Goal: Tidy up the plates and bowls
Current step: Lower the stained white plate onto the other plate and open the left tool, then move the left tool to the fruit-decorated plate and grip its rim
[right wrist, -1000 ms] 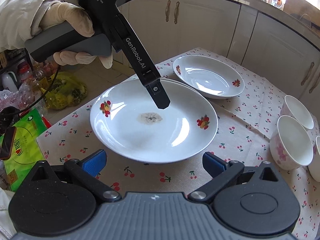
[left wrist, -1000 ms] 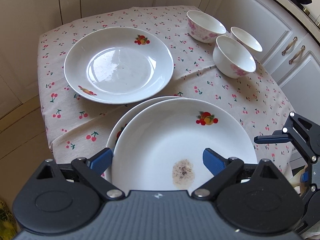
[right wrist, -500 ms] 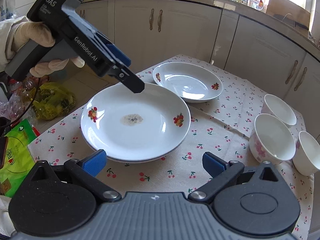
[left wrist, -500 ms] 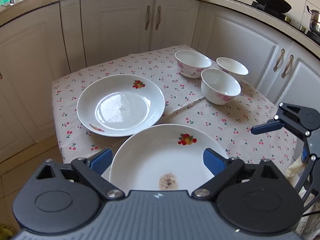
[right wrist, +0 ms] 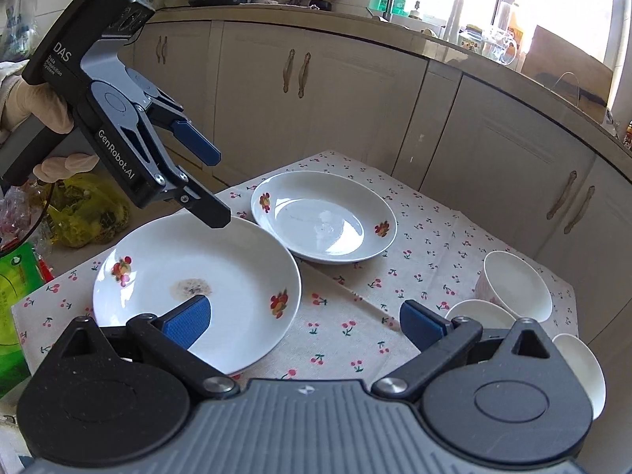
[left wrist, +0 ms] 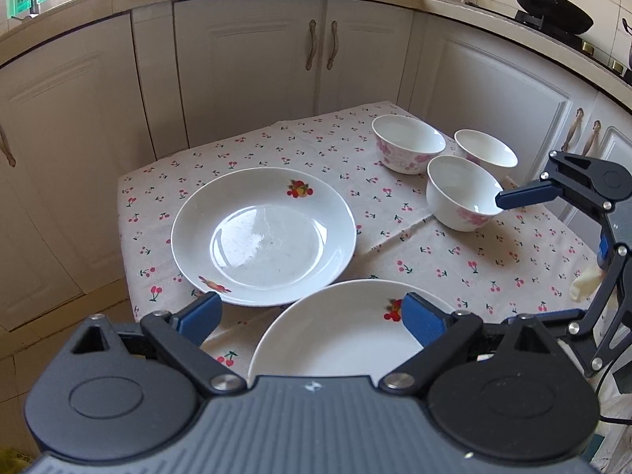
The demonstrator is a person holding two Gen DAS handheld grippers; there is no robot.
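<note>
The left claw hangs released above the table, its blue fingers spread wide with nothing between them. In the right wrist view it is held by a gloved hand over the table's left corner, with one dark fingertip just above the far rim of the stained plate; whether it touches the rim cannot be told. The right claw is likewise released, its pads apart and holding nothing, raised over the near edge of the table.

Directly below the left claw lies the stained plate, white with fruit prints and a brownish speckled patch near its middle. It sits by the table's near-left corner, and its rim hides whether another plate lies under it. Just beyond it, towards the far edge, sits the clean plate, also white with fruit prints. In the right wrist view the two rims overlap, though actual contact cannot be told.

Three white bowls with pink flowers stand close together along the table's right side: the far bowl, the corner bowl and the near bowl. They are well apart from the plates. In the left wrist view one finger of the right claw crosses in front of the near bowl's rim.

A cherry-print tablecloth covers the table, and cream kitchen cabinets stand behind it.
</note>
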